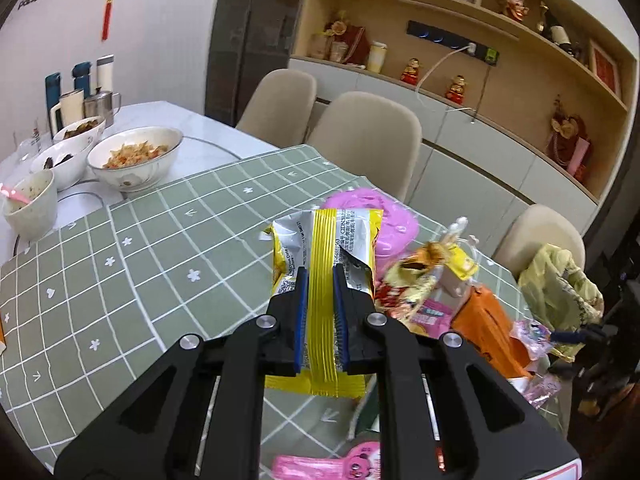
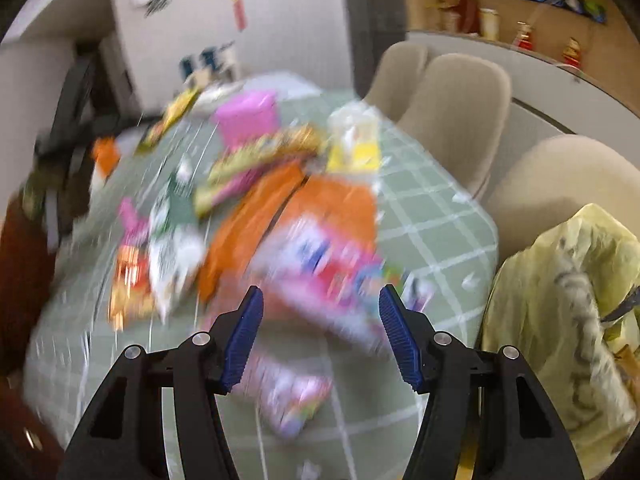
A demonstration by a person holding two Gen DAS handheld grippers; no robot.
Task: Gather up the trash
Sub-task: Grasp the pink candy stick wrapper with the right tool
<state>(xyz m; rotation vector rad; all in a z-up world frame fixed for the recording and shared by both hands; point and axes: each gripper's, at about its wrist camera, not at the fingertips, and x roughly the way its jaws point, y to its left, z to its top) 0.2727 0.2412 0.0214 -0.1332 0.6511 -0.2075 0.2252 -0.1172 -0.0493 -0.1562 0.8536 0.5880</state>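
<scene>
My left gripper is shut on a yellow and silver snack wrapper, which it holds above the green checked tablecloth. To its right lies a heap of trash: an orange packet, a pink wrapper and a round pink lid. The right wrist view is badly blurred. There my right gripper stands wide open over a pink wrapper and the orange packet, with nothing between its fingers. A yellow plastic bag hangs at the table's right side.
Several bowls with food and cups stand on the white table top at the far left. Beige chairs line the far edge of the table. A wooden shelf unit fills the wall behind. Another pink packet lies near the front edge.
</scene>
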